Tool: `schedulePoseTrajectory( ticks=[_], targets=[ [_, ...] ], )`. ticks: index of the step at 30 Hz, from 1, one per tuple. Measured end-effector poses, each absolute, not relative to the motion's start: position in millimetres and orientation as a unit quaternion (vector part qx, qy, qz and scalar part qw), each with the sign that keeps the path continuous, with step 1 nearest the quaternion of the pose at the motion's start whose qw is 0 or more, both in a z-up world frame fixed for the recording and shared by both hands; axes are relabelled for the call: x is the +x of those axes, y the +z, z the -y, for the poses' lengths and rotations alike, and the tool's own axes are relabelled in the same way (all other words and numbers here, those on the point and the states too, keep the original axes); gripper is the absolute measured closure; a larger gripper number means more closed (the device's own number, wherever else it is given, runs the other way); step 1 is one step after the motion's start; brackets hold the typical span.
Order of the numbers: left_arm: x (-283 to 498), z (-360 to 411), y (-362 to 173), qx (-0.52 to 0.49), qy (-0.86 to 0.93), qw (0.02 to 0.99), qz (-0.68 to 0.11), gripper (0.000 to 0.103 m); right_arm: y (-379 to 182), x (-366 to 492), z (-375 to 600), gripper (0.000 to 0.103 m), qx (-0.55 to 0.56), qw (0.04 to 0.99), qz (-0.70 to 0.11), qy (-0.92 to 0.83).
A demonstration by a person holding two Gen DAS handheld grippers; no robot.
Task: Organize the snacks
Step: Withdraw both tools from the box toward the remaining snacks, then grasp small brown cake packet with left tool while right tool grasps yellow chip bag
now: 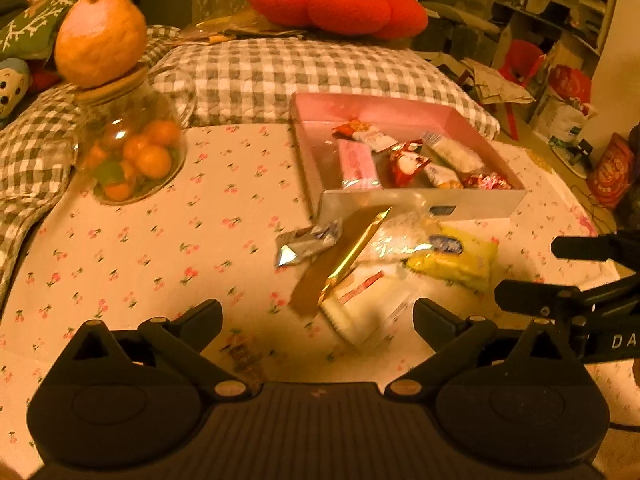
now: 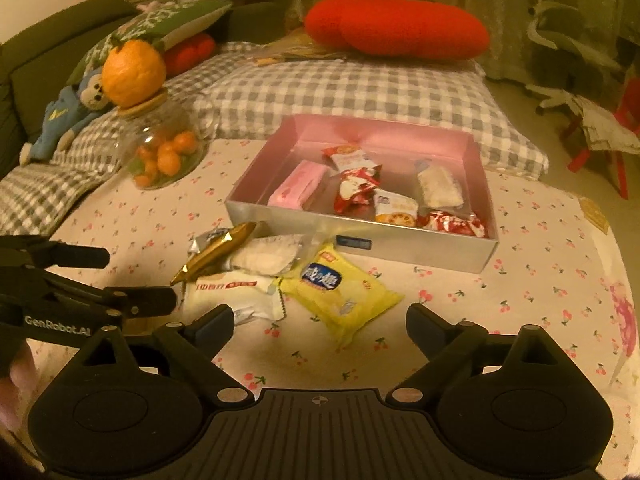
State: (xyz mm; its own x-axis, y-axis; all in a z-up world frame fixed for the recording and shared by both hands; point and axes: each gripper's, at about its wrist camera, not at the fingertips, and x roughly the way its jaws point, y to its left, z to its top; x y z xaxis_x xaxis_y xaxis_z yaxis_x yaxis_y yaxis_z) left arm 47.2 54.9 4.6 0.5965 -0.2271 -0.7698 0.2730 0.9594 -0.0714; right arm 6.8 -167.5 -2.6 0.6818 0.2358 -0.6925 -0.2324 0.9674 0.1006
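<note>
A pink-lined box with a silver wall (image 1: 420,202) (image 2: 360,232) sits on the cherry-print cloth and holds several wrapped snacks, among them a pink packet (image 1: 358,164) (image 2: 298,188). In front of it lie loose snacks: a yellow packet (image 1: 456,258) (image 2: 340,292), a gold bar (image 1: 352,256) (image 2: 216,252), a white packet (image 1: 368,308) (image 2: 236,292), a silver wrapper (image 1: 308,242) (image 2: 204,240) and a clear packet (image 1: 400,232) (image 2: 268,258). My left gripper (image 1: 318,316) (image 2: 136,278) hovers open just short of the white packet. My right gripper (image 2: 320,318) (image 1: 532,270) is open near the yellow packet, holding nothing.
A glass jar of small oranges (image 1: 132,152) (image 2: 164,156) stands at the left with a large orange (image 1: 100,38) (image 2: 134,72) on its lid. Checked cushions (image 1: 280,76) and a red cushion (image 1: 340,4) lie behind the box. A blue stuffed toy (image 2: 68,116) lies far left.
</note>
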Motion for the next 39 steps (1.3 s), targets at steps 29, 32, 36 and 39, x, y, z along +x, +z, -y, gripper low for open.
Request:
schedulePoseTrajectory(
  ticks=[29,32,36,39],
  targets=[
    [30,-85,-47,0.040,-0.072,0.893,-0.442,0.006,-70,33,178,0.004,-0.052,0.920,-0.372,0.114],
    [30,-87,-46,0.037,-0.069,0.894,-0.441,0.009,-71,40,180,0.002,-0.049,0.920,-0.371,0.117],
    [29,-93,-46,0.032,-0.063,0.894,-0.442,0.010,-72,47,179,0.002,-0.056,0.922,-0.362,0.126],
    [30,-96,-46,0.029,-0.055,0.895,-0.442,0.010,-73,50,177,0.002,-0.060,0.924,-0.355,0.132]
  ],
)
